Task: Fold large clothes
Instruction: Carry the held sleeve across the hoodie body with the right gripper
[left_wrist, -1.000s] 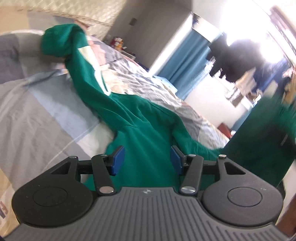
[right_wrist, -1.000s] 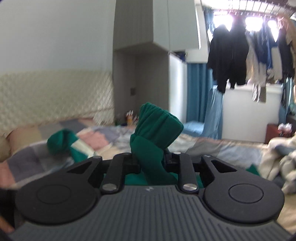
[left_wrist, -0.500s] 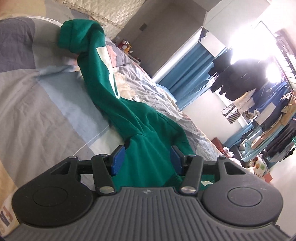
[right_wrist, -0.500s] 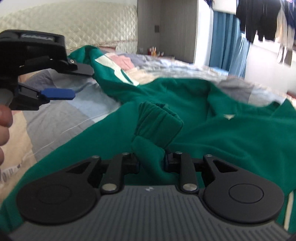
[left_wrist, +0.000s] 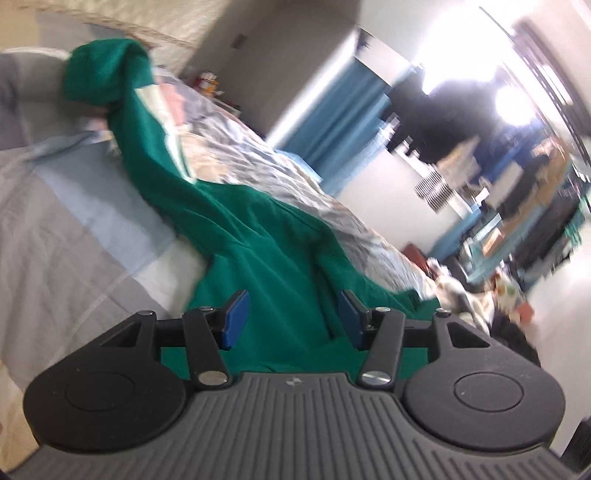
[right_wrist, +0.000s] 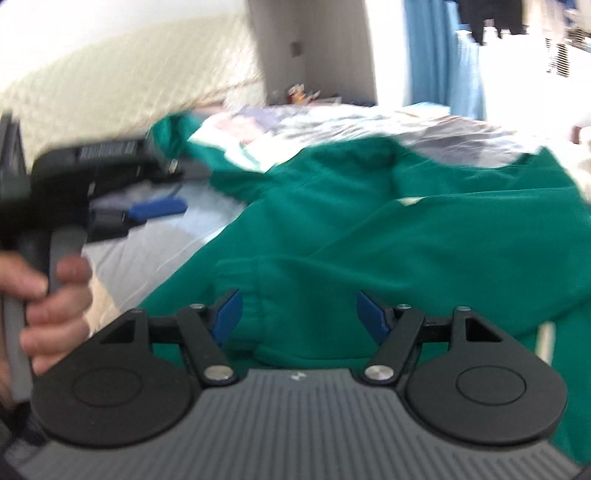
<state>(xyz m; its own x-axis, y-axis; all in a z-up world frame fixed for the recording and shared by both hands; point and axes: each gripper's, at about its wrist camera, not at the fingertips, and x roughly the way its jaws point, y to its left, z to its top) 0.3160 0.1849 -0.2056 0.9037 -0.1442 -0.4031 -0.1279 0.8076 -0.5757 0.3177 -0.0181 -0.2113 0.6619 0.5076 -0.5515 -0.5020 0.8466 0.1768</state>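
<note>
Your bed fills most of both views, covered in a quilt of grey, pale blue and white blocks, with a quilted cream headboard at its far end. Spread across that quilt lies the green sweatshirt, the one thing you are folding. Its body sits near you and to the right. One long sleeve runs away to the far left and ends in a bunched cuff close to the headboard. A second sleeve end, with its ribbed cuff, rests on top of the body right in front of your right gripper.

That right gripper's jaws are opening; the blue pads stand clear on either side, the cuff lies between and below them, and neither pad presses on the cloth.

Your left gripper hangs over the near left part of the sweatshirt with its jaws apart and nothing pinched; green fabric shows in the gap but is not touched. From the right wrist view you see that same gripper at the left, gripped by your left hand around its grey handle.

Blue curtains and hanging clothes stand far off, blurred.
</note>
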